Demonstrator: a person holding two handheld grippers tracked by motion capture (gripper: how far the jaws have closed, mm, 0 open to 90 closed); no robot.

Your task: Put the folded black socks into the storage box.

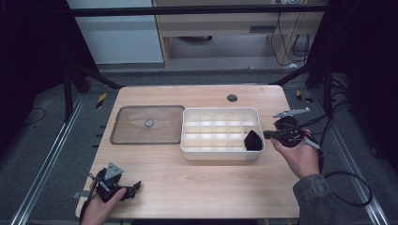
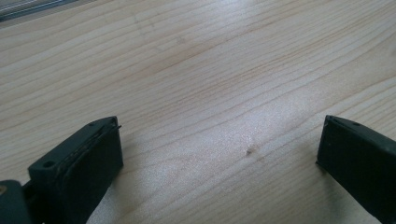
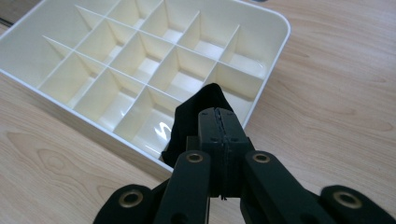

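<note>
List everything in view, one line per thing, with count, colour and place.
Table: one, light wood, under everything.
Divided tray: one, white, many compartments, right of centre on the table.
Black cloth: one, black, at the tray's near right corner compartment, pinched by the right claw.
Lid: one, clear with a brownish rim and a round knob, flat on the table left of the tray.
Round hole cover: one, dark grey, in the tabletop behind the tray.
Left claw: one, black, near left of the table, jaws wide apart, nothing between them.
Right claw: one, black, at the tray's right end, shut on the black cloth.
</note>
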